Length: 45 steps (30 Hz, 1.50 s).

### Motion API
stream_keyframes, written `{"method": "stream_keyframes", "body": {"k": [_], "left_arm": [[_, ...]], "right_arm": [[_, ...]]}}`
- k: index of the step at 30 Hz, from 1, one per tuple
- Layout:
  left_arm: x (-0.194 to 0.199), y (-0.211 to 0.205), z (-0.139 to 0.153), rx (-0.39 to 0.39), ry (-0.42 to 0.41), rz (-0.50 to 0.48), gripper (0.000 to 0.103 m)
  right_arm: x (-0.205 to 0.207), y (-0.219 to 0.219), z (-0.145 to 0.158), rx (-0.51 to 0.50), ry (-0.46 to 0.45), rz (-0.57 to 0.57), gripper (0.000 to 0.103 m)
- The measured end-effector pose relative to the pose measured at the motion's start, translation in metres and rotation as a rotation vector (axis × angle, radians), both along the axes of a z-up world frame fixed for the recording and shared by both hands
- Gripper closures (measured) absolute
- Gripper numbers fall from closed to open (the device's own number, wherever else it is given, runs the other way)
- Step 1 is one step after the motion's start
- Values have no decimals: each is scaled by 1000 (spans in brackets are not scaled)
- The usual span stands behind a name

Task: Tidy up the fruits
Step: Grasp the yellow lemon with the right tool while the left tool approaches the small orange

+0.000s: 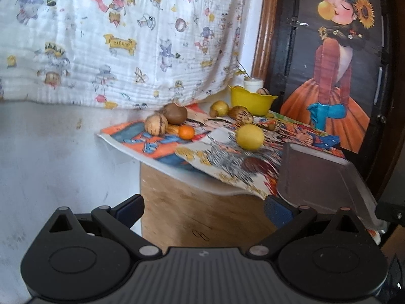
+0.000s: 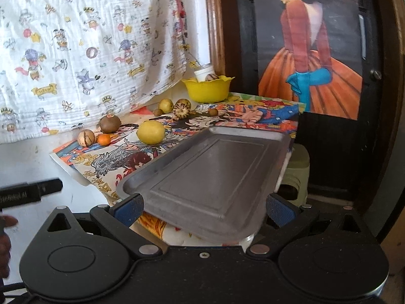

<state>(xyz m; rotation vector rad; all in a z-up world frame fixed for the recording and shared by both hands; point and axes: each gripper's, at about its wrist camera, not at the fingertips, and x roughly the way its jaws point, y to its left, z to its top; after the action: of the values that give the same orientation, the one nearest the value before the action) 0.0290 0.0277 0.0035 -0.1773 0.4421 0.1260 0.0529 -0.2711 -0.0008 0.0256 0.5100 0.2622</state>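
Several fruits lie on a cartoon-print cloth [image 1: 162,149]: a yellow lemon [image 1: 250,136] [image 2: 150,132], a small orange [image 1: 186,132] [image 2: 104,139], a striped pale fruit [image 1: 156,124] [image 2: 86,138], a brown round fruit [image 1: 176,113] [image 2: 109,124], and more at the back by a yellow bowl [image 1: 250,100] [image 2: 208,90]. A grey metal tray [image 2: 210,177] [image 1: 321,177] lies at the table's near right. My left gripper [image 1: 203,211] is open, below and left of the table. My right gripper [image 2: 203,209] is open, its fingers either side of the tray's near end.
A printed white cloth [image 1: 114,38] hangs behind the table. A dark door with a girl poster [image 1: 334,63] stands at the right. The table's wooden side [image 1: 197,207] faces the left gripper. A green stool [image 2: 298,172] stands right of the table.
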Motion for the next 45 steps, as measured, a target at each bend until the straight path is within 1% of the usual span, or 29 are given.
{"method": "stream_keyframes", "body": {"k": [3, 9, 14, 19, 21, 23, 27, 30, 34, 39, 43, 45], "left_arm": [[11, 6, 10, -6, 0, 22, 0], [36, 17, 29, -21, 15, 49, 0], [58, 27, 43, -35, 23, 49, 0], [92, 37, 55, -89, 42, 13, 0], [108, 41, 58, -121, 46, -3, 0], [123, 46, 58, -156, 52, 1, 1], [155, 53, 52, -225, 80, 14, 1], [176, 53, 44, -229, 101, 20, 1], [195, 51, 32, -234, 130, 39, 5], [209, 51, 20, -250, 156, 74, 13], [220, 52, 15, -258, 161, 102, 18], [227, 54, 13, -265, 177, 115, 21]], "right_arm": [[14, 5, 8, 8, 11, 30, 0], [40, 18, 29, -12, -33, 120, 0], [74, 33, 45, -74, -66, 241, 0], [111, 46, 53, -133, -91, 324, 0], [127, 50, 52, -154, -93, 353, 0], [141, 55, 45, -177, -92, 386, 0], [167, 66, 25, -231, -61, 458, 1], [183, 73, 9, -247, -29, 490, 2], [197, 85, -4, -256, 6, 534, 6], [210, 101, -11, -282, 23, 591, 10], [227, 111, -12, -272, 39, 605, 16], [235, 117, -14, -272, 50, 609, 19]]}}
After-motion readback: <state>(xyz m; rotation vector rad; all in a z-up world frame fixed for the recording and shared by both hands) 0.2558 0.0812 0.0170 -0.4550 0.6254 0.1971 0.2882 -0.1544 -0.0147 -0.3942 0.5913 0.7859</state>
